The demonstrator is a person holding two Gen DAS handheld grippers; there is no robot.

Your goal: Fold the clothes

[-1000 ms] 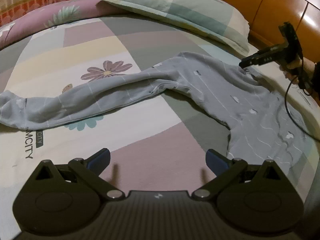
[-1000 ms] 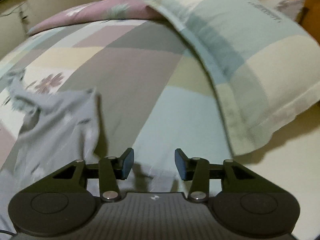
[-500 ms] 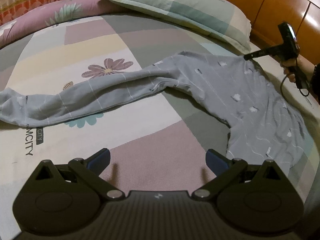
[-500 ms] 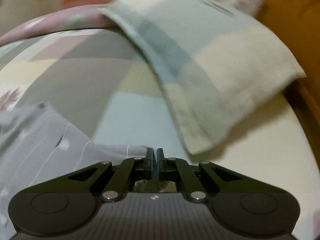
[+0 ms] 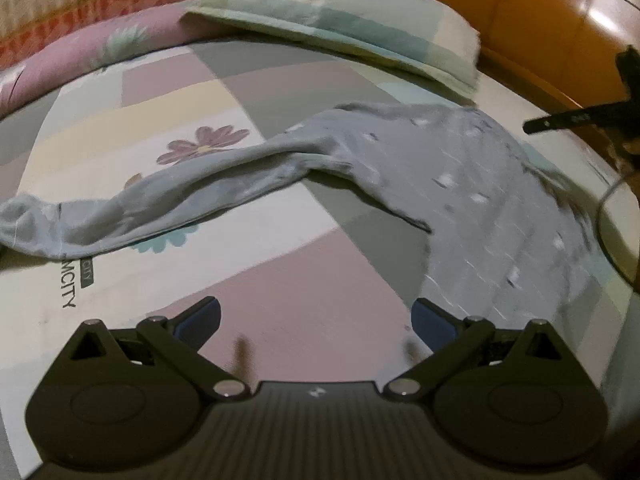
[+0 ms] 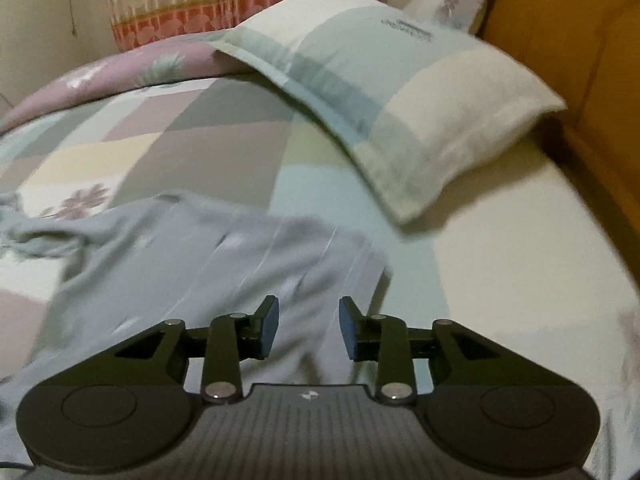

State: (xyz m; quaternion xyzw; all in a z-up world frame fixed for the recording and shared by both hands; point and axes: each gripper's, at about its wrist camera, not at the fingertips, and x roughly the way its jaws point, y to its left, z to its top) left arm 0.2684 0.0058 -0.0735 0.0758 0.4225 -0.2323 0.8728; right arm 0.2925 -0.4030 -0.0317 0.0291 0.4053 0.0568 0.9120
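A grey patterned garment (image 5: 460, 184) lies spread on the patchwork bed sheet (image 5: 168, 92), one long leg or sleeve stretching left to the bed's left side. My left gripper (image 5: 316, 316) is open and empty, low over the sheet near the garment's near edge. My right gripper (image 6: 308, 318) is open and empty, just above the garment (image 6: 224, 264) near its far right corner. In the left wrist view the right gripper (image 5: 576, 118) shows at the far right, lifted off the cloth.
A checked pillow (image 6: 400, 92) lies at the head of the bed beside the wooden headboard (image 5: 540, 20). A pink rolled quilt (image 5: 80, 60) runs along the far side. A cable (image 5: 604, 216) hangs by the right gripper.
My right gripper was open, shut on the garment's edge half a second ago, and is now open again and lifted back. The garment now lies flatter. The left gripper barely moved.
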